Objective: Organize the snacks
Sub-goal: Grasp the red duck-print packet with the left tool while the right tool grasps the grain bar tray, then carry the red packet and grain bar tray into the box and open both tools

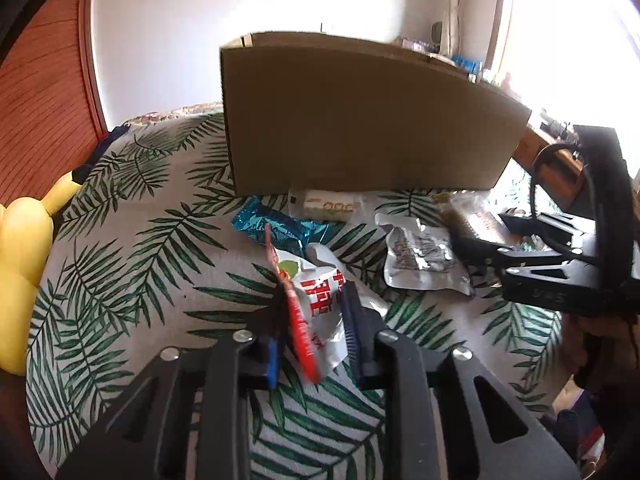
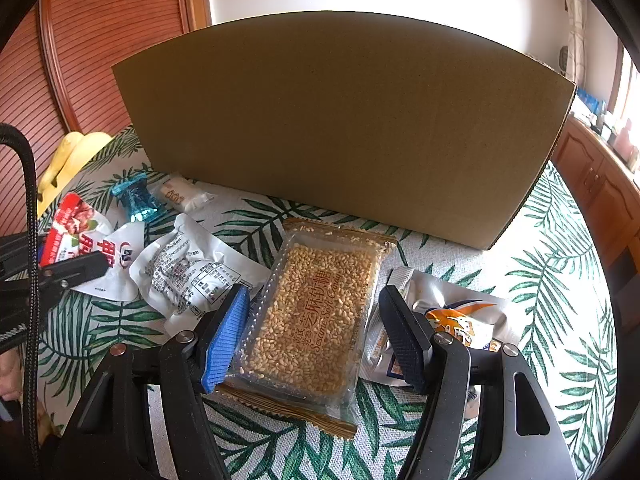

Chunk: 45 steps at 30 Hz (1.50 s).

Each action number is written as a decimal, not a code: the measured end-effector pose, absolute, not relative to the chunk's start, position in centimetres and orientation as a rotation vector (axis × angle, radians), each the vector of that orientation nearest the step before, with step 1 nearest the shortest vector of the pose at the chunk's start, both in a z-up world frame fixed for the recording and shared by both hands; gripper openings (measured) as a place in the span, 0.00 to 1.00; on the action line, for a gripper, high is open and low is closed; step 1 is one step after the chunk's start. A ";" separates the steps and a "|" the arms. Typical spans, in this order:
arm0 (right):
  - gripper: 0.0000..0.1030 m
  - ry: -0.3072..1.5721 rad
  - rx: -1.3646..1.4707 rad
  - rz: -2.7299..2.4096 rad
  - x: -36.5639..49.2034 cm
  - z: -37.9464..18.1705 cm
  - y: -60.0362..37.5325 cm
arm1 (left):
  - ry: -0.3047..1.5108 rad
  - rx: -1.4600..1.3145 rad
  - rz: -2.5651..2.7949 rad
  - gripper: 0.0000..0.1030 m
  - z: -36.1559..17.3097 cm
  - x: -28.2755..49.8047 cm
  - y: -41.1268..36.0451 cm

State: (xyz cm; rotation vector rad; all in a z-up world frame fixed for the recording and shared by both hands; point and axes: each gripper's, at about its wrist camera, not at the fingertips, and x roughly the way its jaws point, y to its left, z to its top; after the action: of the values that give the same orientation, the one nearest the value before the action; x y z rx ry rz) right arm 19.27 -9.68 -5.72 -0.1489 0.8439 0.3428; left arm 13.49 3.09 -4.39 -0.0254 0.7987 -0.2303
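Observation:
A brown cardboard box (image 1: 360,120) stands at the back of the leaf-print table; it also fills the right wrist view (image 2: 340,128). My left gripper (image 1: 312,304) straddles a red and white snack packet (image 1: 316,300) that stands on edge between the fingers; whether they clamp it is unclear. That packet also shows in the right wrist view (image 2: 84,248). My right gripper (image 2: 316,312) is open, its fingers on either side of a clear sesame candy pack (image 2: 316,312) lying flat. The right gripper also shows in the left wrist view (image 1: 472,240).
A blue foil packet (image 1: 276,228), a small white packet (image 1: 328,206) and a silver crumpled packet (image 1: 420,256) lie before the box. An orange-printed silver pouch (image 2: 456,320) lies right of the sesame pack. A yellow plush toy (image 1: 24,248) sits at the left table edge.

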 end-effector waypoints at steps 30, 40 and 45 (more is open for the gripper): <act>0.44 0.625 -0.089 0.330 16.6 -3.4 -11.2 | 0.642 -0.033 -0.309 0.15 2.8 9.2 0.3; 0.44 0.582 -0.075 0.336 15.1 -1.2 -12.2 | 0.615 -0.030 -0.320 0.15 4.2 9.0 0.1; 0.44 0.538 -0.085 0.338 13.7 1.2 -12.6 | 0.599 -0.018 -0.318 0.15 5.2 9.2 -0.1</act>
State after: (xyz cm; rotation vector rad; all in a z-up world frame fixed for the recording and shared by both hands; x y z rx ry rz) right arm 13.75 -12.65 1.24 -0.0852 0.5375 0.3384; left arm 9.19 -0.08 5.19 -0.0182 0.5989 -0.3182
